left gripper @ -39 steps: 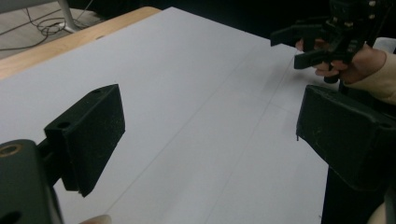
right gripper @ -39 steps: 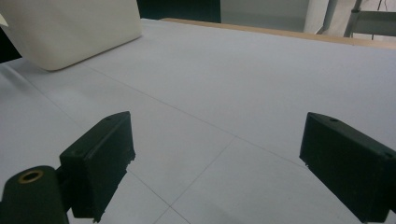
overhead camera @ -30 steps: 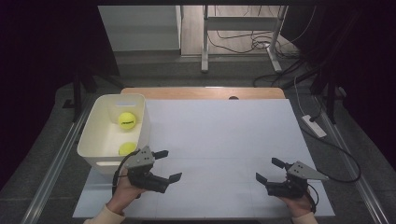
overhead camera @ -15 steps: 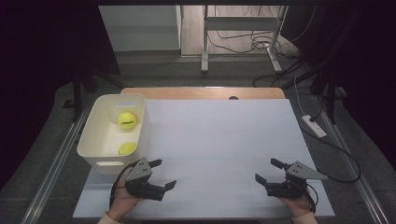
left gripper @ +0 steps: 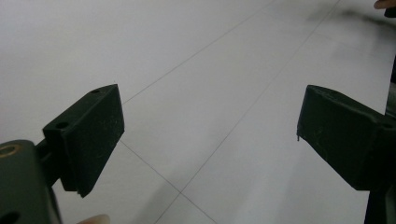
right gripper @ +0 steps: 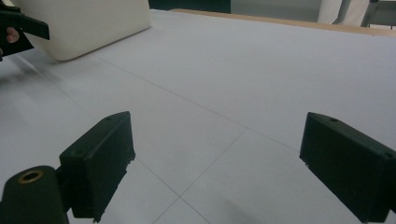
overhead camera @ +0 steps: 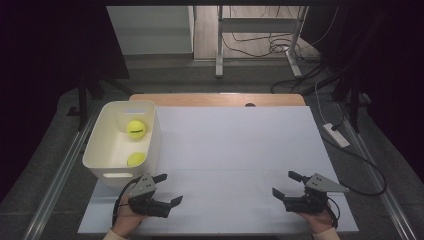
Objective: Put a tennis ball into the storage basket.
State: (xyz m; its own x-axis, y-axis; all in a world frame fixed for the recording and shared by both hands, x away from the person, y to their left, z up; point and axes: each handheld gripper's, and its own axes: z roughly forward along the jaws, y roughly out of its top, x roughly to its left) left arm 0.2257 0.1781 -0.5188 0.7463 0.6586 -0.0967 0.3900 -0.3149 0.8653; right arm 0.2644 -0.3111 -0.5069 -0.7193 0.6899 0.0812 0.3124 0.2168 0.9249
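Right tongs (right gripper: 215, 158) agape over white sheet (right gripper: 261, 79), cream bin (right gripper: 88, 23) beyond

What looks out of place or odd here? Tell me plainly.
Nothing stands out. Two tennis balls lie inside the upright white bin; the left gripper and right gripper rest open over the white mat.

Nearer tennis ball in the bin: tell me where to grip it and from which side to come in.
Grip the nearer tennis ball across its widest middle, coming straight down from above. It lies low in the white bin, close to the right wall and near the front wall, so a sideways approach looks blocked. The open left gripper is nearest. Set the jaws along the bin's length, where there seems more room.
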